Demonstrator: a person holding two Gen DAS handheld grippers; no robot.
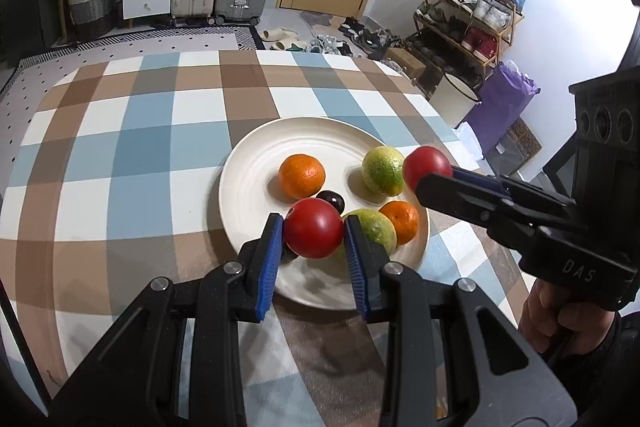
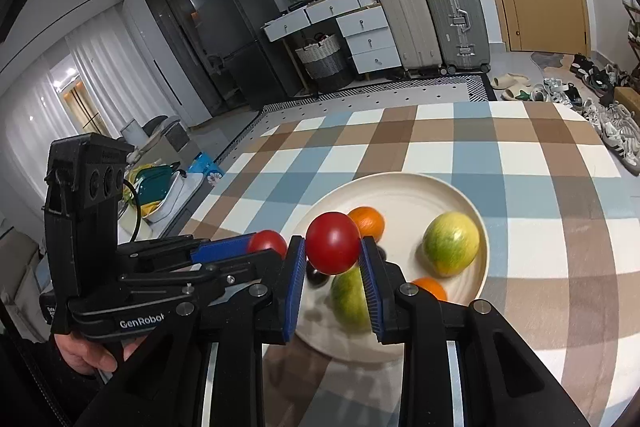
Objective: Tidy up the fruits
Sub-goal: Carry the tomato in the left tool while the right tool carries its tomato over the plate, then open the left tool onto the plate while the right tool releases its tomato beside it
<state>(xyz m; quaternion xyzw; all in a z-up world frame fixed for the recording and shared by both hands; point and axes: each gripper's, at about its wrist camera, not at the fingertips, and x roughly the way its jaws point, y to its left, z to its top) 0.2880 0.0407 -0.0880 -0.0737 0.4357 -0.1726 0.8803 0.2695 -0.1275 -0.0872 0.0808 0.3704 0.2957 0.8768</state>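
Left gripper [image 1: 314,233] and right gripper [image 2: 332,249] each clamp a round red tomato — both jaws closed on fruit — above the cream ceramic plate [image 1: 248,183].

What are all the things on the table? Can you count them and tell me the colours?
tomatoes: 2, red, left tomato and right tomato, each held over the plate
oranges: 2, orange, on plate
green citrus: 2, green-yellow, on plate
dark fruit: 1, dark purple, on plate
plate: 1, cream, on tablecloth
tablecloth: 1, blue, brown and white checks
left gripper: black with blue pads
right gripper: same
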